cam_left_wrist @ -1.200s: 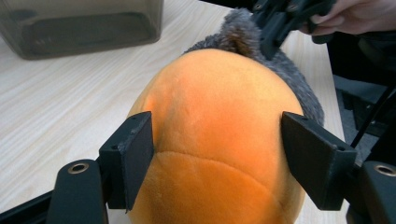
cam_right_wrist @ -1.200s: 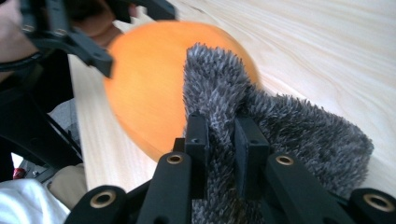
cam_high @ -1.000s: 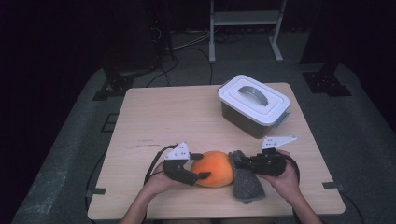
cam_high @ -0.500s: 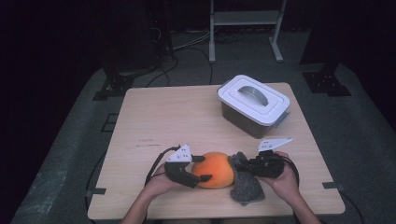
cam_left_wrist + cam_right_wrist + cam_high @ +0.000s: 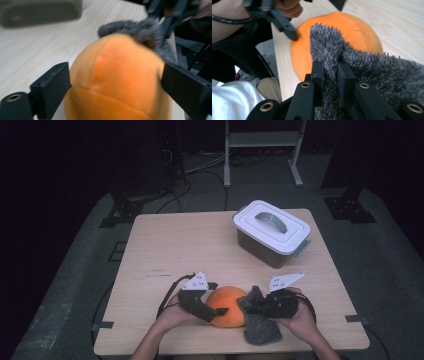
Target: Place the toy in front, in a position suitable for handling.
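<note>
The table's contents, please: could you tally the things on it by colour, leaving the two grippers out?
Orange: 1, the plush ball
Grey: 1, the fuzzy cloth
White-lidded: 1, the storage box with a grey handle
Total: 3

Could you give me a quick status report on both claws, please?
Left claw just opened, jaws flanking orange plush ball. Right claw shut on grey fuzzy cloth. Lidded box well clear.
</note>
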The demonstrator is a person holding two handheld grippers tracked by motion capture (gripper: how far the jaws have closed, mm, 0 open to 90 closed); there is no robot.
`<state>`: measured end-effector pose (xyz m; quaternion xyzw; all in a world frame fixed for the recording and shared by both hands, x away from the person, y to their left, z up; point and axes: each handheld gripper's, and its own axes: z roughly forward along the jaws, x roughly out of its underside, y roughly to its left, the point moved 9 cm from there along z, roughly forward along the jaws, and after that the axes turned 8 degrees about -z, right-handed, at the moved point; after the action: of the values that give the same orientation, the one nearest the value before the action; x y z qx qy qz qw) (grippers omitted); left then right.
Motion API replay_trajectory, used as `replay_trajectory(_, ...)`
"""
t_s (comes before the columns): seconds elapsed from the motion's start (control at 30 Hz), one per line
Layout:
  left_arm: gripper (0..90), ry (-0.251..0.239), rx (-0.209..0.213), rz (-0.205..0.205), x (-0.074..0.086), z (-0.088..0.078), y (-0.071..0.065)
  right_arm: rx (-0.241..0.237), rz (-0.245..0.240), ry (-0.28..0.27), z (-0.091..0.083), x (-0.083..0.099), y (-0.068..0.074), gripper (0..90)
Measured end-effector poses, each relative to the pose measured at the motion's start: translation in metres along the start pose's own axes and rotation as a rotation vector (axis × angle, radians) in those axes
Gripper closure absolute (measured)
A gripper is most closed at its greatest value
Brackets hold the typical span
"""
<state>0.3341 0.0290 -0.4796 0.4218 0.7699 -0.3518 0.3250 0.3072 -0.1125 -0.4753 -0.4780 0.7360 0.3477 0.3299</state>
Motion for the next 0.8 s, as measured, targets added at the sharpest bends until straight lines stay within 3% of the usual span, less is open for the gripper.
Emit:
replay_trajectory(0.07, 9.1, -0.004, 0.018, -0.011, 0.005, 0.004, 0.001, 0.007, -0.004, 0.006, -0.001, -0.001, 0.0, 76.8)
replay_trajectory(0.13, 19.9, -0.005, -0.003, 0.023, 0.004, 0.003, -0.001, 0.022, -0.006, 0.004, -0.003, -0.004, -0.002, 77.0)
replay_trajectory(0.23, 33.0, -0.054, -0.032, 0.07, -0.004, 0.001, -0.005, 0.059, -0.019, -0.036, -0.009, -0.015, -0.004, 77.2)
replay_trajectory(0.33, 36.6, -0.098, -0.088, 0.12, -0.011, 0.005, -0.01, 0.094, -0.022, -0.091, -0.015, -0.027, -0.004, 77.1)
replay_trajectory(0.4, 36.4, -0.119, -0.143, 0.145, -0.014, 0.01, -0.01, 0.114, -0.028, -0.099, -0.015, -0.03, -0.004, 77.0)
replay_trajectory(0.43, 36.2, -0.122, -0.148, 0.142, -0.015, 0.012, -0.009, 0.119, -0.03, -0.101, -0.014, -0.029, -0.005, 76.9)
replay_trajectory(0.47, 35.2, -0.115, -0.131, 0.122, -0.014, 0.014, -0.01, 0.118, -0.025, -0.096, -0.013, -0.028, -0.006, 76.9)
replay_trajectory(0.57, 30.8, -0.091, -0.11, 0.11, -0.01, 0.013, -0.008, 0.108, -0.011, -0.076, -0.009, -0.021, -0.009, 77.1)
replay_trajectory(0.7, 29.6, -0.07, -0.086, 0.108, -0.005, 0.01, -0.007, 0.084, 0.015, -0.067, -0.008, -0.014, -0.015, 77.4)
replay_trajectory(0.8, 29.7, -0.06, -0.077, 0.112, -0.002, 0.008, -0.005, 0.105, 0.032, -0.05, -0.012, -0.007, -0.022, 77.4)
